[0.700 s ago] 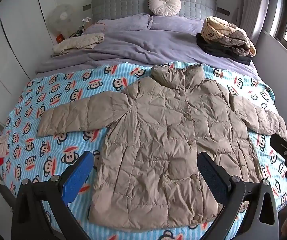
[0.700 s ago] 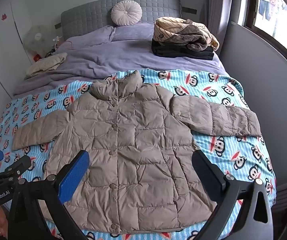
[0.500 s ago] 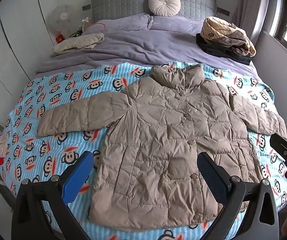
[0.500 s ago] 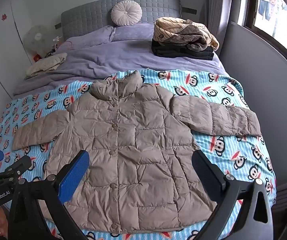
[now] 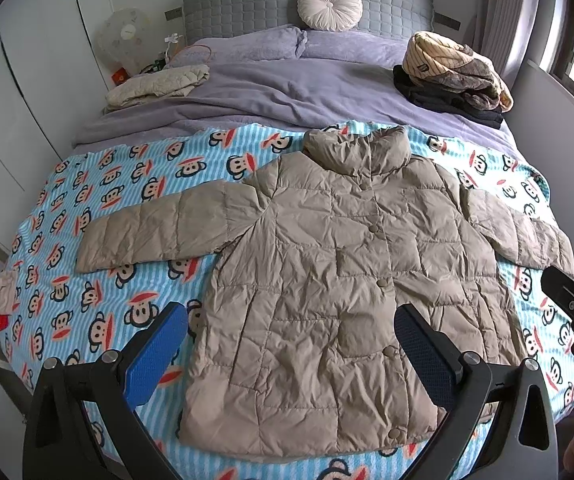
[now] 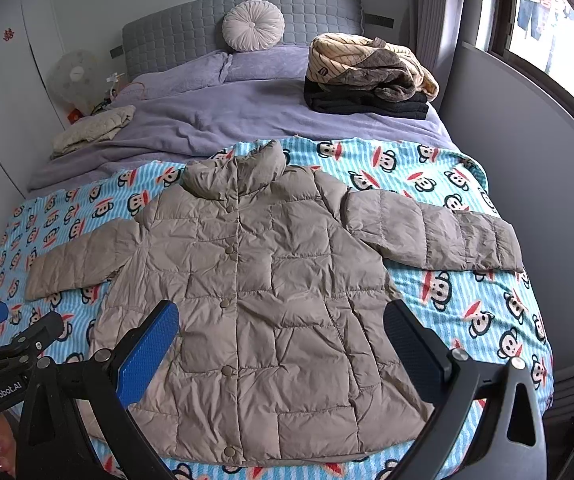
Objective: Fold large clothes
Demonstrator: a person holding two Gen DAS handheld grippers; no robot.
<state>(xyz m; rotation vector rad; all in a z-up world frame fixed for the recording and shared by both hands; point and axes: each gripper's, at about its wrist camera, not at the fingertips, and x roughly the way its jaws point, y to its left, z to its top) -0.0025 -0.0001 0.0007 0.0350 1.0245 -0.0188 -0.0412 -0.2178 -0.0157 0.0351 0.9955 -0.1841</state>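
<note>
Both tools tilt steeply down over the foot of the bed: the left gripper (image 5: 291, 344) and right gripper (image 6: 281, 340) are spread wide, gripping nothing. Below them the beige puffer jacket (image 6: 263, 300) lies flat, buttoned, sleeves outstretched, on the monkey-print blanket (image 5: 99, 264).

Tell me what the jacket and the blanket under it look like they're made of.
Jacket: thin, slightly shiny woven shell, likely nylon or polyester, with padded fill; stitched squares puff and crinkle.
Blanket: soft matte fleece by the look; printed cartoon monkeys on blue stripes, fuzzy surface, no sheen.
</note>
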